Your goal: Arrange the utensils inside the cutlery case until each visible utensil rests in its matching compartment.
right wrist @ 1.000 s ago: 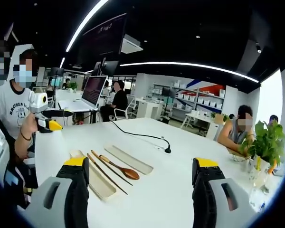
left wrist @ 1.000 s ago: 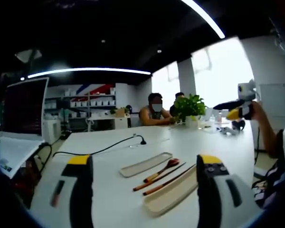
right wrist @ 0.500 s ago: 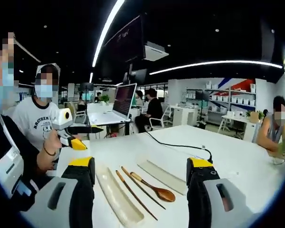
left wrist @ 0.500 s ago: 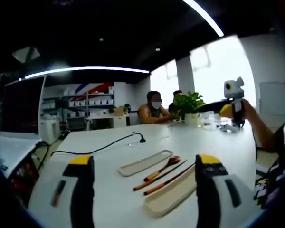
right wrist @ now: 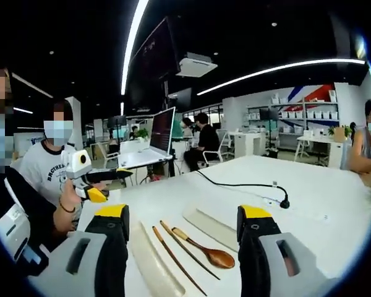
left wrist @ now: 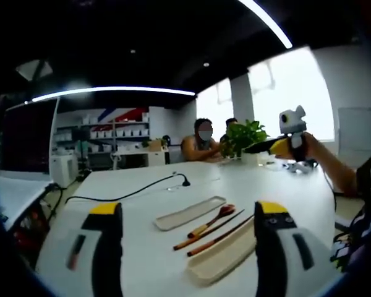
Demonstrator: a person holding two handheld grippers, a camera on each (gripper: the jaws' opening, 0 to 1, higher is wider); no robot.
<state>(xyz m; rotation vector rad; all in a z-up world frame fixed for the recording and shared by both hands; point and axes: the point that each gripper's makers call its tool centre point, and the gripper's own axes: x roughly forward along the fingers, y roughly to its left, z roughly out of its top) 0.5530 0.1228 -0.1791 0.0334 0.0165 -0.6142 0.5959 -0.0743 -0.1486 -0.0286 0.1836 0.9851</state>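
on the counter [right wrist: 309, 185] the spoon [right wrist: 204, 247] and chopsticks [right wrist: 176, 260] lay between the case lid [right wrist: 213, 226] and the case tray [right wrist: 151, 269], cable [right wrist: 244, 185] behind them.

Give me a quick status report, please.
Both grippers open, raised, empty. Wooden spoon and two wooden chopsticks lie on the white table between beige case tray and lid. Nothing obstructing.
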